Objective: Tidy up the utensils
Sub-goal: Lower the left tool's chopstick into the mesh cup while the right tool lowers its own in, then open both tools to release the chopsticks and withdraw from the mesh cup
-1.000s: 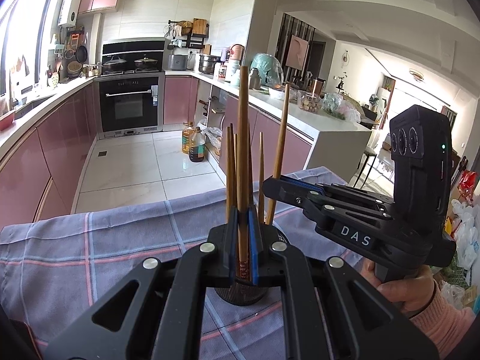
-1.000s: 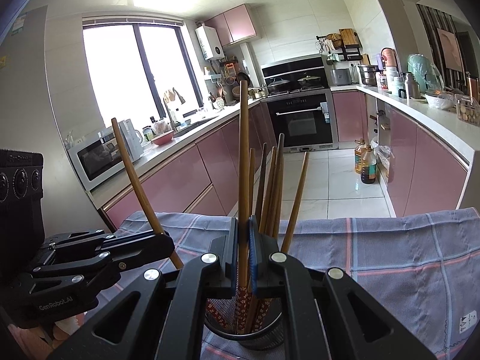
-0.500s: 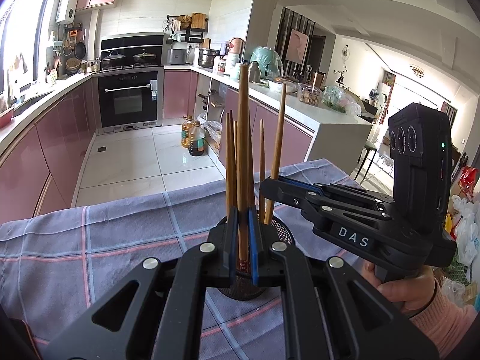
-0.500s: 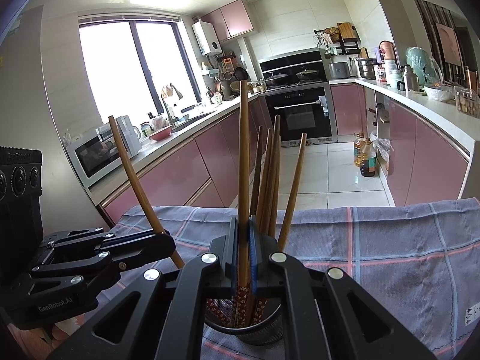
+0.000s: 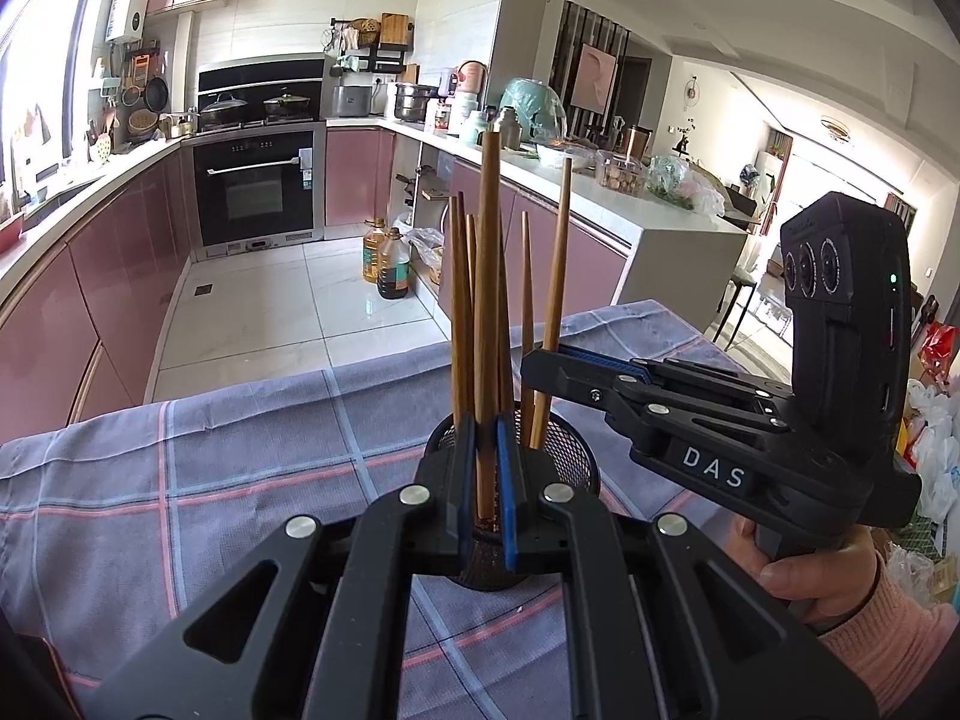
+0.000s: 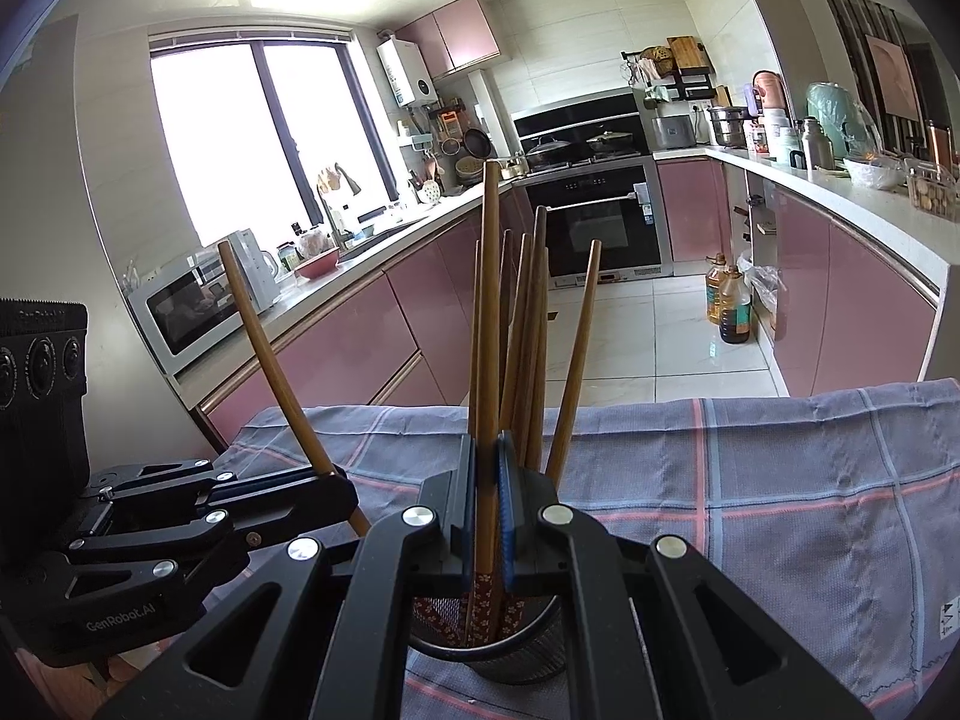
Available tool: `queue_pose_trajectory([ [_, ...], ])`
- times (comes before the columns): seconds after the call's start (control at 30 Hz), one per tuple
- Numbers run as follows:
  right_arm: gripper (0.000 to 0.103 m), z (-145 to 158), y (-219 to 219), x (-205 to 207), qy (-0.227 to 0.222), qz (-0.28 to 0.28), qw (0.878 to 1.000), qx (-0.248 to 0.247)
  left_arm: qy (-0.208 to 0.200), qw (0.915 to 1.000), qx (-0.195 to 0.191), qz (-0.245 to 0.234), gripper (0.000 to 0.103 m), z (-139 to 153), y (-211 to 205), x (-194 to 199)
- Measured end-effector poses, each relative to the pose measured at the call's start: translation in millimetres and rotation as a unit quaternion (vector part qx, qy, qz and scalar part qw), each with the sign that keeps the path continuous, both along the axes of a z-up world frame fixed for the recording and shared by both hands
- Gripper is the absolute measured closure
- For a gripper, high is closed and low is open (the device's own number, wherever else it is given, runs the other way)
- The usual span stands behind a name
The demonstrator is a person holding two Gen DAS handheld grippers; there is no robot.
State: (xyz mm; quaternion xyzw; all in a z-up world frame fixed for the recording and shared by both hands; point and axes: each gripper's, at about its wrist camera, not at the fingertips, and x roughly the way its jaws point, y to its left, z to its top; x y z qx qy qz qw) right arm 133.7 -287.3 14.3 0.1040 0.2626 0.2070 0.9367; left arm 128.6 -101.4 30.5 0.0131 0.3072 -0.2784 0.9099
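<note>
A black mesh holder [image 5: 570, 456] stands on the checked cloth and holds several brown chopsticks [image 5: 459, 300]. My left gripper [image 5: 486, 480] is shut on one upright chopstick [image 5: 489, 276], its lower end over the holder. My right gripper [image 6: 487, 498] is shut on another upright chopstick [image 6: 489, 312], its patterned end down inside the holder [image 6: 522, 657]. In the left wrist view the right gripper [image 5: 540, 363] reaches in from the right, its chopstick [image 5: 555, 276] in the holder. In the right wrist view the left gripper [image 6: 342, 489] sits at the left with its chopstick [image 6: 270, 360] tilted.
A blue-grey checked cloth [image 5: 210, 468] covers the table; its far edge [image 6: 720, 405] drops to the kitchen floor. Pink cabinets, an oven and oil bottles [image 5: 387, 264] stand beyond. A person's hand [image 5: 816, 576] holds the right gripper's handle.
Both grippers have sunk a little with their chopsticks, so the holder shows more fully. Both grips are unchanged.
</note>
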Motion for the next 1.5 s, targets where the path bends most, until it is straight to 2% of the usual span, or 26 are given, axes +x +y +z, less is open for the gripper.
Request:
queue_pose_trajectory([
  [1.1,0.097,-4.9,-0.9,14.9,0.022,-0.008,1.0,0.004,0.022,0.9997,-0.003,0.01,0.095,-12.5,-6.5,32.1],
  [1.5,0.095,-5.6,-2.0,19.5,0.028,-0.013,1.0,0.004,0.047,0.9988,-0.005,0.009,0.095,-25.5,-11.4,44.4],
])
